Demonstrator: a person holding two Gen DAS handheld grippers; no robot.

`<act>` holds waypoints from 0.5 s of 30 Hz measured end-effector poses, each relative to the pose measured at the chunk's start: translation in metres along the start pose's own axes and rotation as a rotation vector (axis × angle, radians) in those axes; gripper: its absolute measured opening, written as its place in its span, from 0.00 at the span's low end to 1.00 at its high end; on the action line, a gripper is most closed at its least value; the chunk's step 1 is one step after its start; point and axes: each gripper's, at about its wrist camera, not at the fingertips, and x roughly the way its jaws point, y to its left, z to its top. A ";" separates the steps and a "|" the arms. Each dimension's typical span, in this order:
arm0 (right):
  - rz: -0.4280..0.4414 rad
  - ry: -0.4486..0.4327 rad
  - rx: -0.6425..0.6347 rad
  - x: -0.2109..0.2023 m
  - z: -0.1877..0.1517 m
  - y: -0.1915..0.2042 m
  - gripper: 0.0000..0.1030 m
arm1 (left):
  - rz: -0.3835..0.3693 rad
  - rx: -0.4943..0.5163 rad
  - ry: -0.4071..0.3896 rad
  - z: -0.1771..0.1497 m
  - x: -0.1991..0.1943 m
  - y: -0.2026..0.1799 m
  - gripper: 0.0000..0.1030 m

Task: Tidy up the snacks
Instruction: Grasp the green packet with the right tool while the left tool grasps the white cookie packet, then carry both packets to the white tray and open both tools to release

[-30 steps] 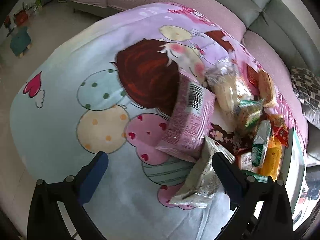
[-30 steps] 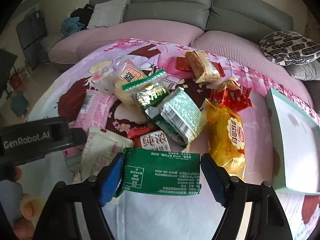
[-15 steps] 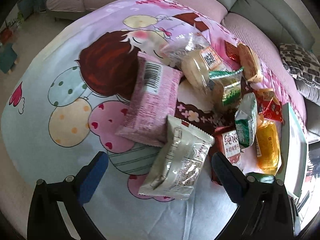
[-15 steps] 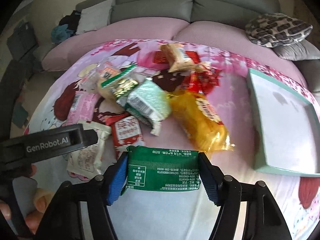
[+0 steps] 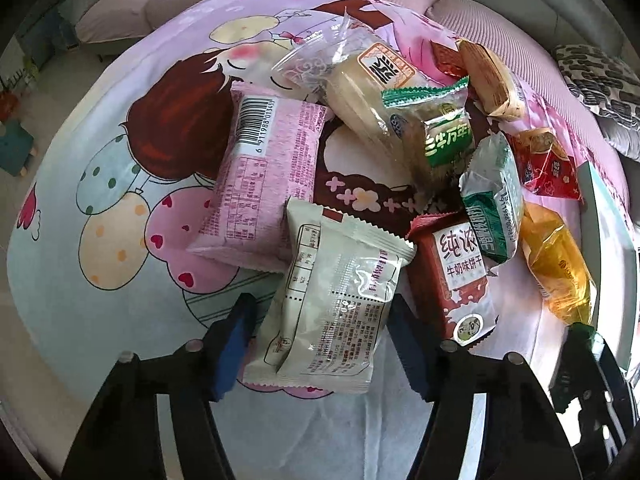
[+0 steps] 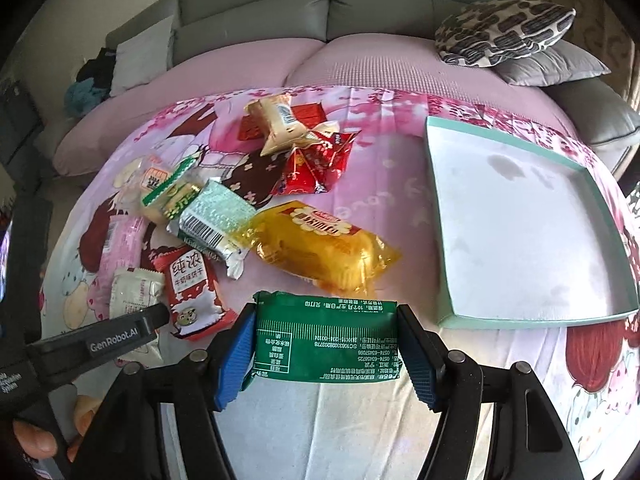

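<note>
**Both tongs among the snacks on the cartoon sheet**

The right gripper [image 6: 326, 350] pinched a green packet [image 6: 326, 342] by its two short ends, blue pads pressed flat against it, above the near edge of the sheet [image 6: 384, 160]. The left gripper [image 5: 320, 344] had just been closing: its jaws stood either side of a cream packet [image 5: 340, 300], the right pad at the packet's edge and the left pad just beside it; whether they already pressed on it I could not tell.

Against the cream packet's far left corner lay a pink packet [image 5: 268, 168], barcode up, partly under it. To its right lay a red biscuit packet [image 5: 456, 276]. Beyond that, a silver-green packet [image 5: 494, 200] leaned on the red one's far end, and a yellow bag [image 6: 324, 248] lay towards the sheet's right side. Farther back sat a clear-wrapped cake [image 5: 368, 92] under a green-trimmed packet [image 5: 436, 128], then a tan packet [image 6: 278, 120] and red wrappers [image 6: 316, 164] near the sheet's far edge.

A teal tray [image 6: 440, 216] rested at the sheet's right edge, well apart from the pile. A grey sofa [image 6: 360, 4] with a patterned cushion [image 6: 504, 28] stood behind.
</note>
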 end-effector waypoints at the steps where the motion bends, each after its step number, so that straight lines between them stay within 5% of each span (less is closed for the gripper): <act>1: 0.004 -0.002 0.004 -0.001 0.001 0.000 0.68 | 0.005 0.002 -0.003 0.000 0.000 -0.002 0.61; 15: 0.012 -0.012 0.040 -0.005 0.003 -0.007 0.68 | -0.039 -0.005 -0.047 -0.003 -0.024 -0.006 0.53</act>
